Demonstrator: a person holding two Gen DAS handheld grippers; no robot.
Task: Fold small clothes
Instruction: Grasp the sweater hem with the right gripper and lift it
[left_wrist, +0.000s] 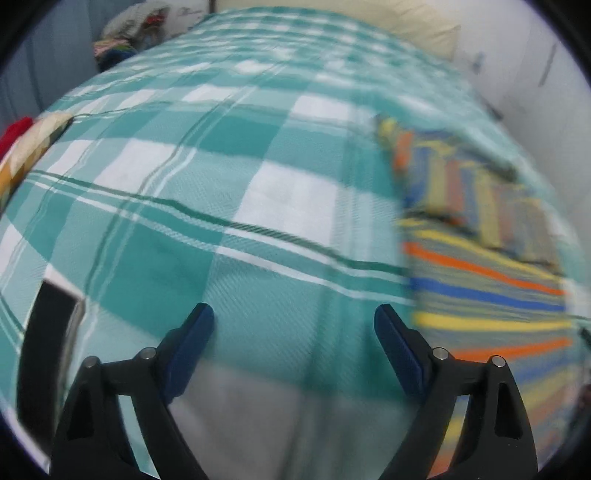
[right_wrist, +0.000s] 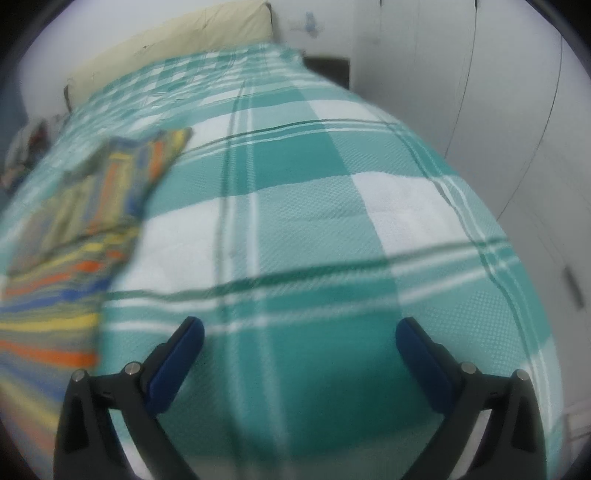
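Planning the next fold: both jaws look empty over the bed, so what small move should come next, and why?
Probably bring the left gripper toward the striped garment and take its near edge. Its jaws stand open with only the checked bedspread between them, as do the right gripper's, and the garment lies between the two grippers, partly folded.

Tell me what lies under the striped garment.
The striped garment rests flat on the green checked bedspread. The bedspread shows all around it; the part beneath, and anything tucked there, is covered.
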